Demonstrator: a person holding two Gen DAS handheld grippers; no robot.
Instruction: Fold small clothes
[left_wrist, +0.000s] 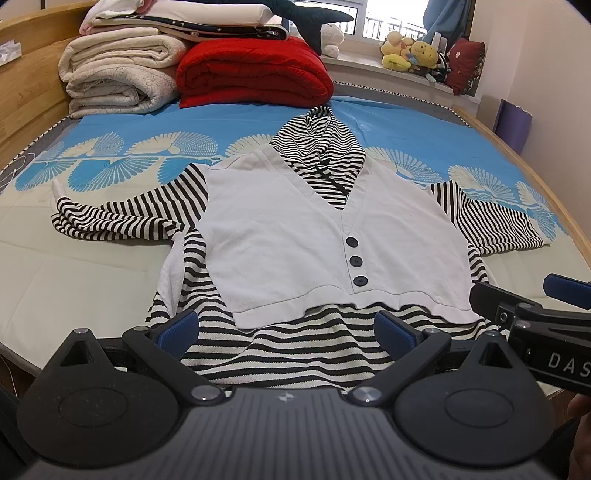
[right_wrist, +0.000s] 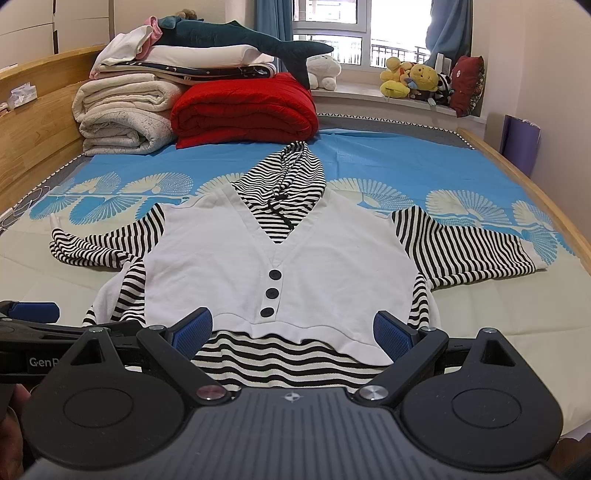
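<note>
Striped hooded top (left_wrist: 280, 236) spread flat, front up, on the bed sheet (left_wrist: 92, 266); hood (left_wrist: 317, 147) pointing toward the far end, hem nearest the cameras. White vest panel (right_wrist: 236, 266) with three dark buttons (right_wrist: 271, 292) down the centre. Sleeve on the viewer's left (left_wrist: 122, 218) crumpled and bent; sleeve on the viewer's right (left_wrist: 491, 218) lying out straight.

Left gripper (left_wrist: 286, 328): jaws released, spread wide, blue pads (left_wrist: 181, 328) holding nothing. Striped hem (left_wrist: 288, 354) directly between and just ahead of the fingers, lower edge of the white panel a little beyond (contact with cloth not discernible).

Right gripper (right_wrist: 293, 328): jaws likewise apart, nothing clamped. Hem (right_wrist: 280, 363) and the white panel's lower right edge framed between the pads (right_wrist: 391, 332). Touching or just above the fabric: cannot tell.

Both grippers at the near edge of the bed, side by side, each visible at the margin of the other's view.

Far end: folded red quilt (right_wrist: 243, 110), rolled cream blankets (right_wrist: 122, 118) beside it, dark shark plush (right_wrist: 236, 37) on top of the stack. Stuffed toys (right_wrist: 413, 81) on the window ledge.
</note>
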